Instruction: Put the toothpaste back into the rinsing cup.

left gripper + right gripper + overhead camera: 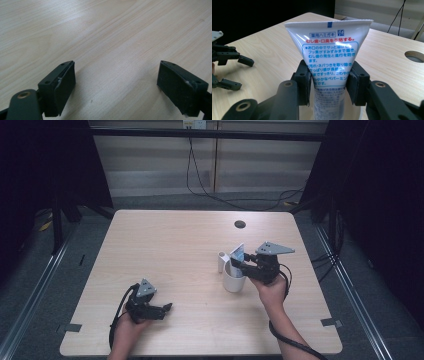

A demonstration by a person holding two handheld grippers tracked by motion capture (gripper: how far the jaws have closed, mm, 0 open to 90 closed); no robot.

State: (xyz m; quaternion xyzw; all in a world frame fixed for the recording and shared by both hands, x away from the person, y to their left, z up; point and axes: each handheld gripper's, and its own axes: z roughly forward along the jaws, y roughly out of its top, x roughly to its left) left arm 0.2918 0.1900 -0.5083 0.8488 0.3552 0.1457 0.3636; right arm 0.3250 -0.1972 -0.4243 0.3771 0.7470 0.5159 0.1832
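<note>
Toothpaste tube point(329, 57), glossy white plastic, flat-crimped, pinched between right gripper point(329, 82) jaws.

Dim, soft overhead light; dark surroundings

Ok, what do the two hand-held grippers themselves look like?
Both are black, with two flat-padded jaws. The left hand-held gripper and the right hand-held gripper each carry a grey three-cornered plate on top and trail a black cable. Forearms are bare, with no sleeves.

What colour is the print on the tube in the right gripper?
Mostly blue text with one red line, on a white tube; clearest in the right gripper view.
</note>
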